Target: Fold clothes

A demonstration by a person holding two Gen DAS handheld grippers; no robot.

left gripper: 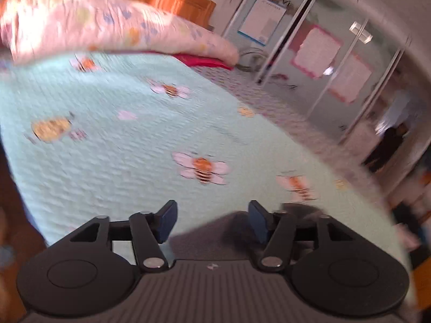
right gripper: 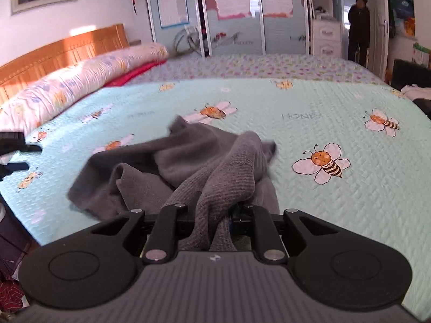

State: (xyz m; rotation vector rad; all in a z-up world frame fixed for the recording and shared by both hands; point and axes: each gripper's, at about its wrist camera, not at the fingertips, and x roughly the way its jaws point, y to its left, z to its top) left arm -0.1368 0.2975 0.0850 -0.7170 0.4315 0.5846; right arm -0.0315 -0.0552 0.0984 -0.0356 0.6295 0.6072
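Observation:
A grey knitted garment (right gripper: 188, 167) lies crumpled on the mint bee-print bedspread (right gripper: 336, 123). My right gripper (right gripper: 215, 215) is shut on a bunched fold of it, and the cloth drapes over and hides the fingertips. In the left wrist view my left gripper (left gripper: 212, 220) is open and empty above the bedspread (left gripper: 121, 148), with a grey patch of the garment (left gripper: 215, 231) just below its blue pads (left gripper: 168, 222). The left gripper also shows at the left edge of the right wrist view (right gripper: 13, 150). The left wrist view is motion-blurred.
A long floral pillow (right gripper: 80, 80) and a red cloth (right gripper: 134, 74) lie along the orange headboard (right gripper: 62, 48). Glass wardrobe doors (right gripper: 237, 13) stand beyond the bed. A person in dark clothes (right gripper: 358, 24) stands in the doorway. Clutter sits at the bed's left edge (right gripper: 10, 290).

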